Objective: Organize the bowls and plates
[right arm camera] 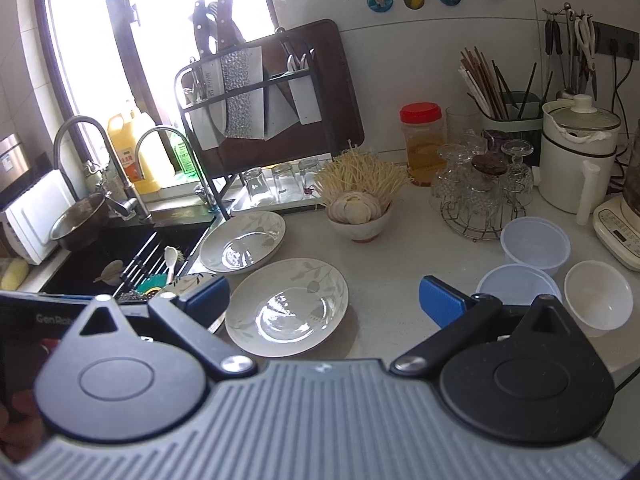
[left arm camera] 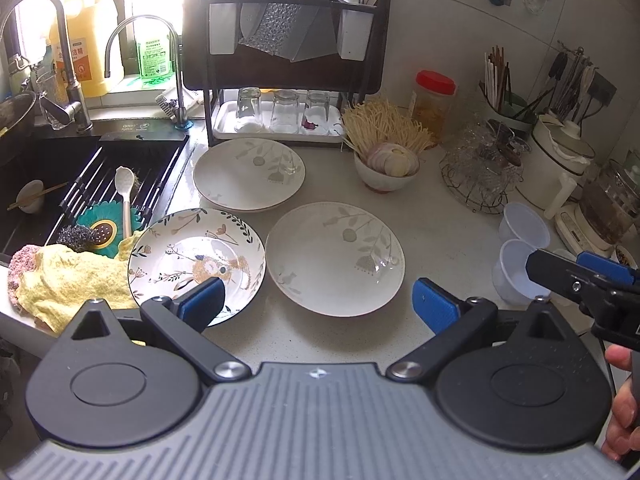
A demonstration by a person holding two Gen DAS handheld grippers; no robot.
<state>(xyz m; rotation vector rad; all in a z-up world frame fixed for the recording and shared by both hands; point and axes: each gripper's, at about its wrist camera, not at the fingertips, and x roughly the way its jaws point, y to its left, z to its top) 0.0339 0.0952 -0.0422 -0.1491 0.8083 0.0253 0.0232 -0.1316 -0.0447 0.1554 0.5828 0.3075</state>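
Plates crowd a pale kitchen counter (left arm camera: 432,216): a leaf-patterned plate (left arm camera: 335,258) lies at centre, a stack of matching plates (left arm camera: 249,174) at 11 o'clock from it beside the sink (left arm camera: 80,168), and a floral plate (left arm camera: 196,258) at 9 o'clock. Two plastic bowls (right arm camera: 535,245) and a white bowl (right arm camera: 599,294) sit at 3 o'clock. The left gripper (left arm camera: 320,304) and right gripper (right arm camera: 324,300) hover above the counter, fingers spread wide and holding nothing.

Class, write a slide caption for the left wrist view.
Open left gripper hovers above leaf-patterned plate and floral plate beside the sink.

Left hand-held gripper (right arm camera: 208,300) hides floral plate (right arm camera: 188,280).
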